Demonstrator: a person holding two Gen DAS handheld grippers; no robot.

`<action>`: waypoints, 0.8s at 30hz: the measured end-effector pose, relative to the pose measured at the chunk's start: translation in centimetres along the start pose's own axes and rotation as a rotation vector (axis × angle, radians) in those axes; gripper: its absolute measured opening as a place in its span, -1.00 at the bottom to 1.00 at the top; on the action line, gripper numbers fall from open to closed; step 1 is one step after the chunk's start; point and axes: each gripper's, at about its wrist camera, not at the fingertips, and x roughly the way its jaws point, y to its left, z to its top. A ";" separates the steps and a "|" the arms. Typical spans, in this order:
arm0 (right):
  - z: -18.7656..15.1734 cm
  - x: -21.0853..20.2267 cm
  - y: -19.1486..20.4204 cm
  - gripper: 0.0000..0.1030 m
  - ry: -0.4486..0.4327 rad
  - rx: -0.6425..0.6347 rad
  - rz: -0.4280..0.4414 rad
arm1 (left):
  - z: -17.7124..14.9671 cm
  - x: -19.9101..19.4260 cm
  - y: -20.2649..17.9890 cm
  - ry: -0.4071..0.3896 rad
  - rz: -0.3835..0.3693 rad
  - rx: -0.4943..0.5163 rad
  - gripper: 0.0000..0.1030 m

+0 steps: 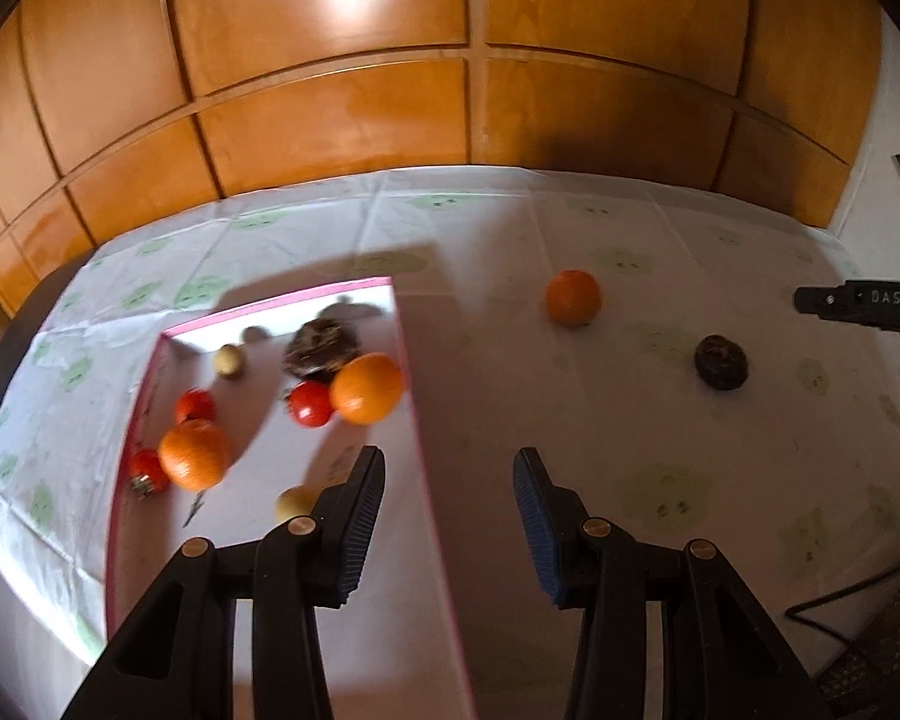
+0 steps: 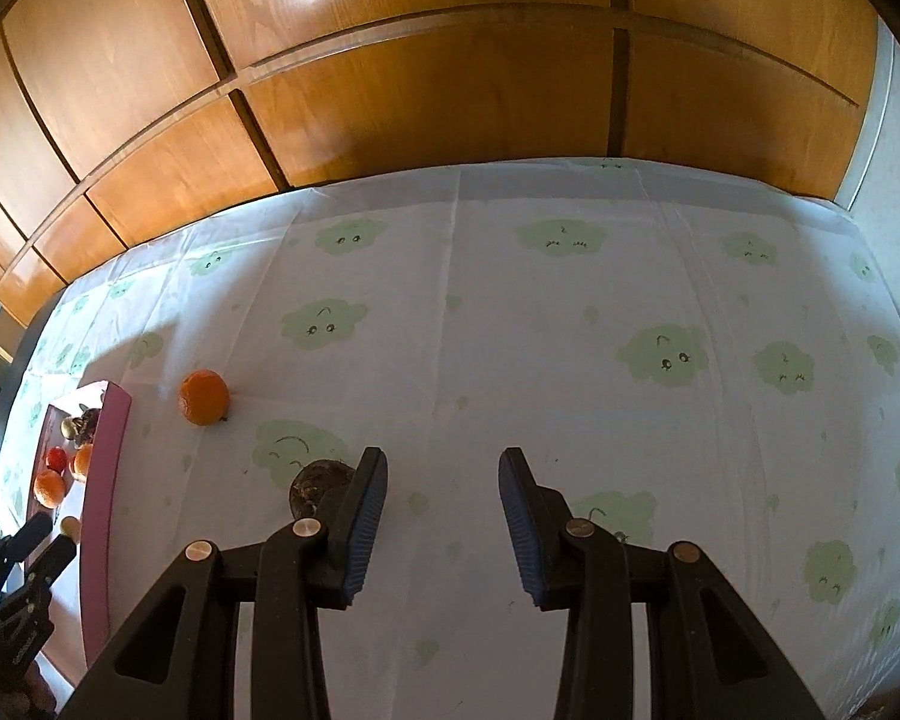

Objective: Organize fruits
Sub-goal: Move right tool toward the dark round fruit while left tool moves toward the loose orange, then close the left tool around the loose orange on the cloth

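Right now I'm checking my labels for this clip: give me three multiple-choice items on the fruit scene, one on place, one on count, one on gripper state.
1. Where does the dark fruit outside the box lie?
A. on the tablecloth
B. in the right gripper
C. on an orange

2. How many oranges are in the pink-rimmed box?
A. none
B. two
C. four

3. How is the left gripper?
A. shut on an orange
B. shut on nothing
C. open, holding nothing

Key: 1 A, it rests on the tablecloth; 2 B, two oranges lie among the tomatoes; 3 C, a clear gap shows between its fingers.
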 end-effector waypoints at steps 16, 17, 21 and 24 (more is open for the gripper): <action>0.1 -0.3 0.0 -0.24 0.008 0.005 0.037 | 5.4 5.8 -5.6 0.068 -0.092 0.041 0.14; 0.1 -0.2 0.1 -0.24 0.012 0.004 0.036 | 5.5 6.0 -5.7 0.069 -0.090 0.043 0.14; 0.1 -0.1 0.0 -0.24 0.019 0.006 0.034 | 5.8 6.9 -6.1 0.082 -0.094 0.043 0.14; 0.1 -0.1 -0.1 -0.24 0.021 0.014 0.037 | 6.4 7.4 -6.3 0.085 -0.095 0.037 0.15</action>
